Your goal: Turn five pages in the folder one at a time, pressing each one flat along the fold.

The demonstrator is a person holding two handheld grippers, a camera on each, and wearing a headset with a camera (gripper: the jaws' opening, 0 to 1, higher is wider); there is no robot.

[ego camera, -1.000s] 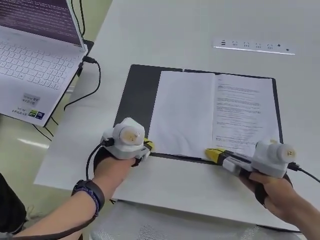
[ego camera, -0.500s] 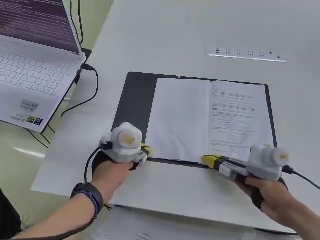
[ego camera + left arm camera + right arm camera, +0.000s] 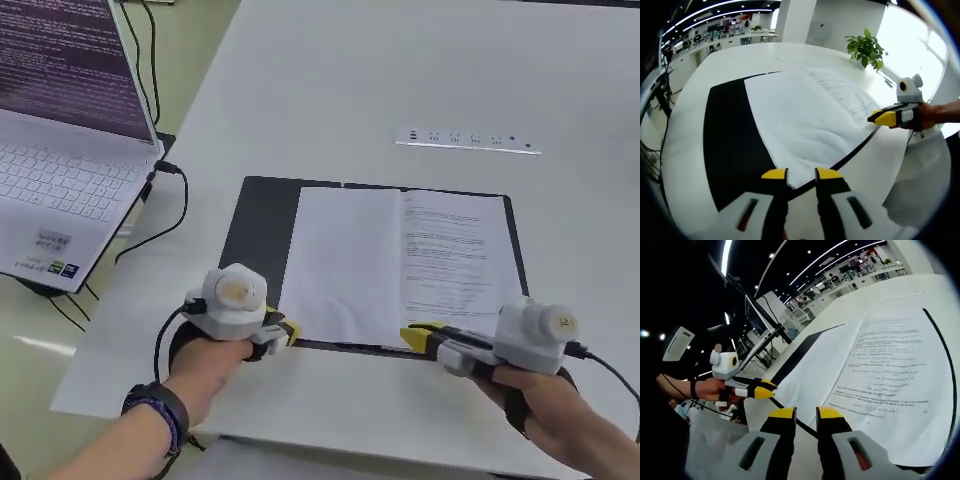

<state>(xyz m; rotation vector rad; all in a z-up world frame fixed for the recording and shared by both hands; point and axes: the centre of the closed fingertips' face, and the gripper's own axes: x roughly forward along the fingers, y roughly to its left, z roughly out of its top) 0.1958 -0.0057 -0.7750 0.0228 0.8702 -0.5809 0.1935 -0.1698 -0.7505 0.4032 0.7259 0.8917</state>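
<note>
Black folder (image 3: 262, 215), smooth white pages (image 3: 340, 260); left claw (image 3: 795, 174), right claw (image 3: 805, 412) at near edge.

Cut off, covered, or too fine to read

The laptop (image 3: 60, 150) runs off the head view's left and top edges, and its stickers are too small to read. Print on the right page (image 3: 452, 262) is illegible, as are the markings on the socket strip (image 3: 468, 141). The left gripper (image 3: 284, 331) and right gripper (image 3: 414, 335) cover parts of the near edge of the folder (image 3: 258, 225).
</note>
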